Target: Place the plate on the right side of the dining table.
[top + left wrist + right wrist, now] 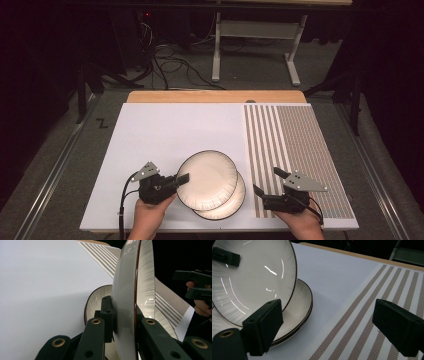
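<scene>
A cream plate with a dark rim [207,177] is tilted up off a second, similar plate [234,204] lying flat near the table's front edge. My left gripper [182,179] is shut on the upper plate's left rim. In the left gripper view the held plate [128,290] stands edge-on between the jaws, and the lower plate [96,298] lies behind it. My right gripper [267,181] stands open over the striped placemat [295,140], just right of the plates, with nothing in it. In the right gripper view both plates, upper [257,277] and lower [299,305], lie to the left beyond its left finger [264,325].
A white mat [165,130] covers most of the wooden table, with the brown-striped placemat along its right side. Beyond the far edge are dark floor, cables [175,65] and a white table frame [255,45].
</scene>
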`<state>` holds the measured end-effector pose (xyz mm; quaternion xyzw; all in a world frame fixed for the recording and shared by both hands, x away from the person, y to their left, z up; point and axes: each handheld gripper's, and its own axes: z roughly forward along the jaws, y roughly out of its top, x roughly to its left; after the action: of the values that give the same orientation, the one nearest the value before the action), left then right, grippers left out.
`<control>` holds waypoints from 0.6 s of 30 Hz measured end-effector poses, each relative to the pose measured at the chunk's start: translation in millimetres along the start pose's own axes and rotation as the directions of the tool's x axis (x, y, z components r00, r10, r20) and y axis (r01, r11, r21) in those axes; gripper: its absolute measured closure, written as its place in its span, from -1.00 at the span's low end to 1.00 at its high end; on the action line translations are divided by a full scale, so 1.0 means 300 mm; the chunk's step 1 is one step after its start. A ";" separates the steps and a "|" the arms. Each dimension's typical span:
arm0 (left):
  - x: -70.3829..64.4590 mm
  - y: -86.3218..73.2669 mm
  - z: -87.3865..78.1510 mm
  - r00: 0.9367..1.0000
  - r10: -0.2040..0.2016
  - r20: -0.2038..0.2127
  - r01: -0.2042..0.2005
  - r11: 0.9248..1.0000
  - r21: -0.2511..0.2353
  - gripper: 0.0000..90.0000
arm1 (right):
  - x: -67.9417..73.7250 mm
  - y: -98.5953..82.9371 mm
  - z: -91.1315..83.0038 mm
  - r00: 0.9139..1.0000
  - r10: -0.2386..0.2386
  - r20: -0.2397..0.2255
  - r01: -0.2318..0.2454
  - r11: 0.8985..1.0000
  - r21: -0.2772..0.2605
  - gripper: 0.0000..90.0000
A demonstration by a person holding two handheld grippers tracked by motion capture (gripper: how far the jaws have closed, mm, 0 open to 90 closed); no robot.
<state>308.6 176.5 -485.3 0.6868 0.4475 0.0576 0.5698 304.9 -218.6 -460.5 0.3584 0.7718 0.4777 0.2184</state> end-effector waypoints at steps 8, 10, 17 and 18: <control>0.000 -0.002 0.000 1.000 0.013 0.004 -0.013 1.000 -0.006 0.79 | -0.023 -0.010 -0.073 1.000 0.008 0.029 -0.007 0.999 -0.038 -1.00; -0.001 -0.002 0.000 1.000 0.013 0.004 -0.013 1.000 -0.007 0.79 | -0.027 -0.011 -0.082 1.000 0.007 0.030 -0.006 0.999 -0.041 -1.00; -0.004 -0.004 -0.001 1.000 0.024 0.003 -0.024 1.000 -0.015 0.79 | -0.044 -0.026 -0.157 0.999 0.011 0.054 -0.007 0.997 -0.071 -1.00; -0.005 -0.004 -0.001 1.000 0.026 0.003 -0.026 1.000 -0.015 0.79 | -0.047 -0.028 -0.162 0.998 0.012 0.054 -0.008 0.997 -0.076 -1.00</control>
<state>306.8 175.7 -485.7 0.6883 0.4370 0.0673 0.5751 278.1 -260.1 -446.3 0.3665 0.7450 0.4980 0.2503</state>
